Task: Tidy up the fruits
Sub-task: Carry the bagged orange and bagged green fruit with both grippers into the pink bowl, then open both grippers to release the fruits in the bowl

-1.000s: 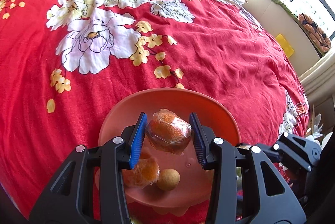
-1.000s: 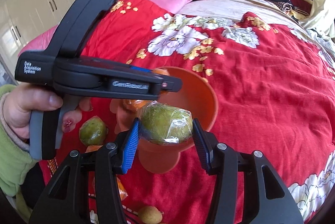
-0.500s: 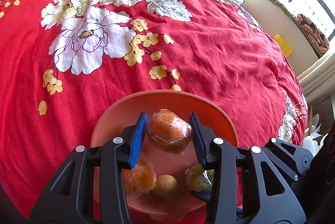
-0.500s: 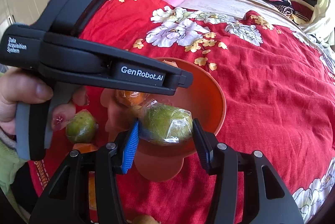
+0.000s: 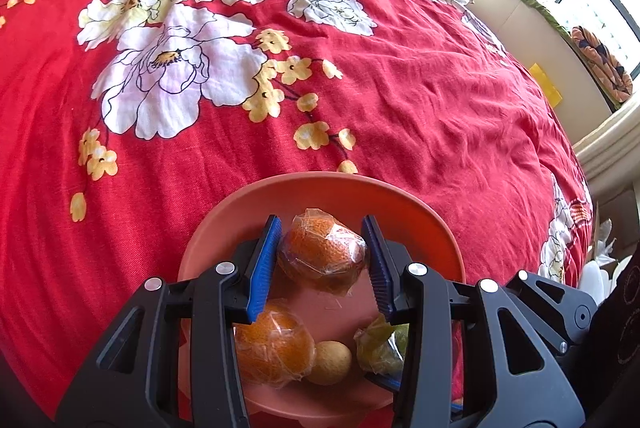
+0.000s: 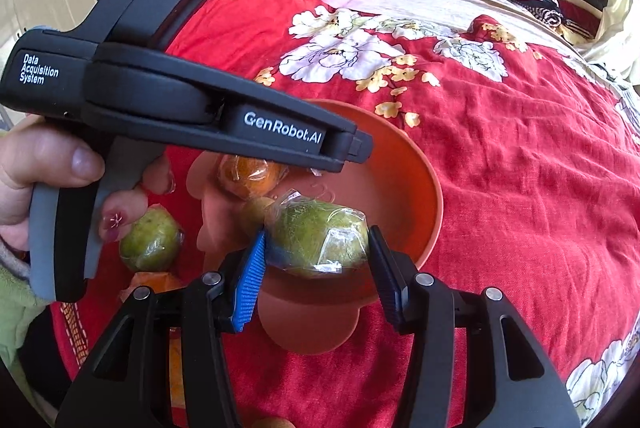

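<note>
Both hands are working over the orange bowl point(image 5: 420, 220) that sits on the red flowered bedspread point(image 5: 440, 115). The left gripper point(image 5: 322, 260) has its fingers clamped on a wrapped orange point(image 5: 322, 254), held just above the inside of the bowl. The right gripper point(image 6: 318, 260) has its fingers clamped on a wrapped green fruit point(image 6: 320, 236), poised at the near rim of the same bowl. Neither fruit is let go yet.

Inside the bowl, in the left wrist view, a second wrapped orange point(image 5: 274, 352) lies at the bottom, touching a small tan fruit point(image 5: 330, 362). So, as I judge it, two pieces are already sorted in and two more are about to join them.

Some fruit is still outside. In the right wrist view another green fruit point(image 6: 150, 240) lies on the bedspread beside the bowl, just under the person's hand point(image 6: 44, 179) holding the left gripper. Something orange point(image 6: 154, 282) sits just below it, and a bit of tan fruit point(image 6: 272, 422) peeks out at the bottom edge between the right gripper's arms. I cannot tell whether more lie hidden behind the tools.

By my reckoning the job is roughly halfway: the two held fruits need releasing into the bowl, then at least three loose pieces on the bed remain to be gathered.
</note>
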